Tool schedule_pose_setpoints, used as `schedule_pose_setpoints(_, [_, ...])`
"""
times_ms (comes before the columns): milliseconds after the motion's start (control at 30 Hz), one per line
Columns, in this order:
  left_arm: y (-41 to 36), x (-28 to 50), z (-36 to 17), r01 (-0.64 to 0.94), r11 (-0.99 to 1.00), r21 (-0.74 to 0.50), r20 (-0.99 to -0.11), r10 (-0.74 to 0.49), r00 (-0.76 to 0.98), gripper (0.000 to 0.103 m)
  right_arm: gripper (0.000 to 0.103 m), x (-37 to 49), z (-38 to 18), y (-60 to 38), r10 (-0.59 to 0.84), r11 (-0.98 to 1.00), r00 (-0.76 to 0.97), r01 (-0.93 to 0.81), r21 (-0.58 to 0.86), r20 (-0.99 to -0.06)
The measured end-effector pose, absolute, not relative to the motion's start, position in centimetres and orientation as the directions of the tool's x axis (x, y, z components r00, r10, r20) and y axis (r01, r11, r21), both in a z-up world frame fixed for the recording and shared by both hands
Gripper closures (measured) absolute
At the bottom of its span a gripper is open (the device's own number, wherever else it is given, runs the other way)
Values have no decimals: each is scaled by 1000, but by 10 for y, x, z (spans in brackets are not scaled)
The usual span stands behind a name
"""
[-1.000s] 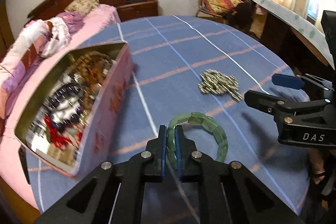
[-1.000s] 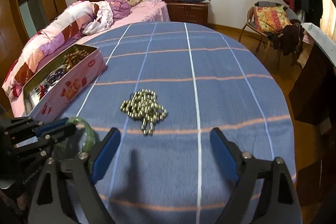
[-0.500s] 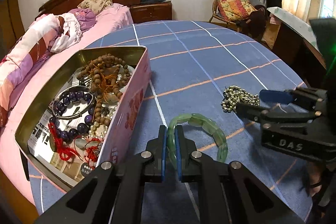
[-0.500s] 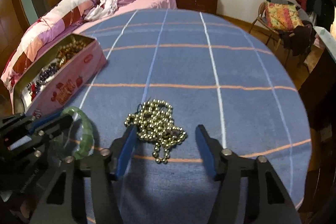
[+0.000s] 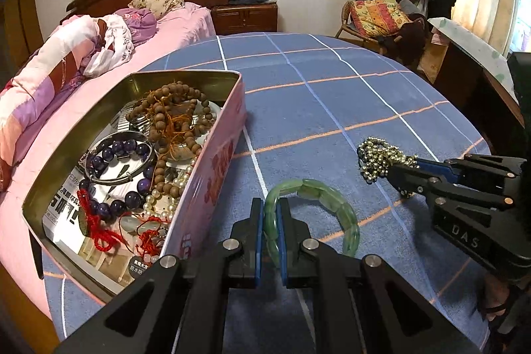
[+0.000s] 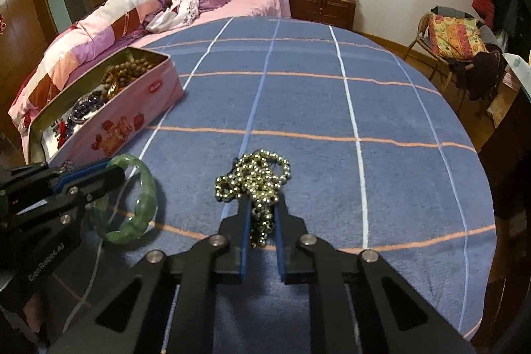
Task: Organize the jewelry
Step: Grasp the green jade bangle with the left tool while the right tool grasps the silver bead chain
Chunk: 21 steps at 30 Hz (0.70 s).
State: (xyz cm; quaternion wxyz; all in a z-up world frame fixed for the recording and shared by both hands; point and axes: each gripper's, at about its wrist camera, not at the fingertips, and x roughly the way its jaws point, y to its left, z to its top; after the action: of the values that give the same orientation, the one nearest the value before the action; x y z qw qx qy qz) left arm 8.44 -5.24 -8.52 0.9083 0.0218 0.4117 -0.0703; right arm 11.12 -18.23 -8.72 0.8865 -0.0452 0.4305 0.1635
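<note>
A green stone bracelet (image 5: 335, 204) (image 6: 142, 208) hangs just over the blue checked tablecloth (image 6: 332, 108), with my left gripper (image 5: 272, 204) (image 6: 116, 168) shut on its near side. To its right lies a heap of gold bead chain (image 6: 255, 171) (image 5: 378, 155). My right gripper (image 6: 262, 201) (image 5: 398, 170) has its jaws closing on the near strands, and the blue pads press the beads between them. An open pink tin (image 5: 212, 155) (image 6: 126, 128) at the left holds several bead bracelets, pearls and red cord.
The round table's edge curves close on the right and front. A bed (image 6: 139, 9) with pink bedding stands behind the tin. A chair (image 6: 454, 38) piled with cloth is at the far right, with a nightstand (image 6: 322, 5) by the wall.
The right gripper came down over the gold bead chain and its jaws went from wide apart to closed on the strands. The left gripper kept its hold on the green bracelet.
</note>
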Motion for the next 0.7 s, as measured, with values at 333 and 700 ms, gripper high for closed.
schedule_pose_setpoints(333, [-53,82,-83,150,989,-18,-745,-113,658,96,90,104,-79,-185,286,941,622,-327,89,-729])
schedule_pose_setpoints(700, [-57,66,-65,176,984,-8,-707,-130,695,96,90,86,-52,-187,336,931,676,-342,125,-655])
